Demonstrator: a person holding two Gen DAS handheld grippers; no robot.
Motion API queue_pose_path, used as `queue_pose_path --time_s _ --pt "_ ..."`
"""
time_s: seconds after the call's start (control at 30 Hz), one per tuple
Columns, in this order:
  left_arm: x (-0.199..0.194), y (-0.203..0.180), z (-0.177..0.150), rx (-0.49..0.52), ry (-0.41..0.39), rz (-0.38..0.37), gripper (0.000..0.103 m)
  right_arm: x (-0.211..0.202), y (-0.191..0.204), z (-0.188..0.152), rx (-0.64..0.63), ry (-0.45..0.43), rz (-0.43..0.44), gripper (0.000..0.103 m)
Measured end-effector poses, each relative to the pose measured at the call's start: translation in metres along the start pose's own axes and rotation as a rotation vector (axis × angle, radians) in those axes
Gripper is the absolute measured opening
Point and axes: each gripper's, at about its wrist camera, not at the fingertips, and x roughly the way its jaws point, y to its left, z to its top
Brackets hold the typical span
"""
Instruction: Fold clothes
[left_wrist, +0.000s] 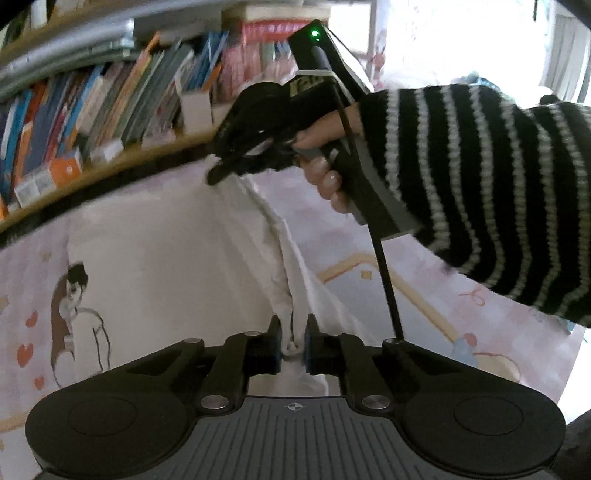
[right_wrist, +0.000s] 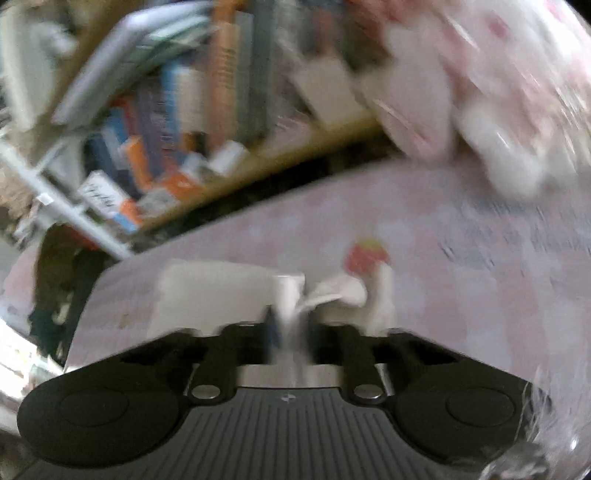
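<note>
A white garment (left_wrist: 166, 258) with a printed figure of a girl hangs stretched above a pink patterned bed sheet (left_wrist: 424, 295). My left gripper (left_wrist: 293, 341) is shut on a bunched edge of it. My right gripper (left_wrist: 221, 173), held in a hand with a black-and-white striped sleeve, pinches the far edge of the same garment. In the blurred right wrist view my right gripper (right_wrist: 291, 325) is shut on white cloth (right_wrist: 221, 291), over the pink sheet (right_wrist: 443, 295).
A wooden bookshelf (left_wrist: 110, 110) full of books runs along the far side of the bed; it also shows in the right wrist view (right_wrist: 184, 147). A pink and white bundle of bedding (right_wrist: 480, 92) lies at the upper right.
</note>
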Motion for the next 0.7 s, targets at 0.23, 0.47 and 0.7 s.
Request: queue_pose_path --time_s 0.23,0.47,0.7 --pt "0.002 -0.009 0.003 0.039 0.017 -0.104 0.018 -0.022 0.017 0.006 -0.119 -0.087 -0.052 0.02" --pt "-0.02 0.029 -0.005 -0.077 -0.002 -0.192 0.043 -0.052 -0.004 -0.021 -0.037 -0.031 -0.137 0.042" --pt "-0.036 0.111 -0.052 -0.327 0.038 0.085 0.043 -0.115 0.007 -0.101 -0.039 0.106 -0.118 0.042"
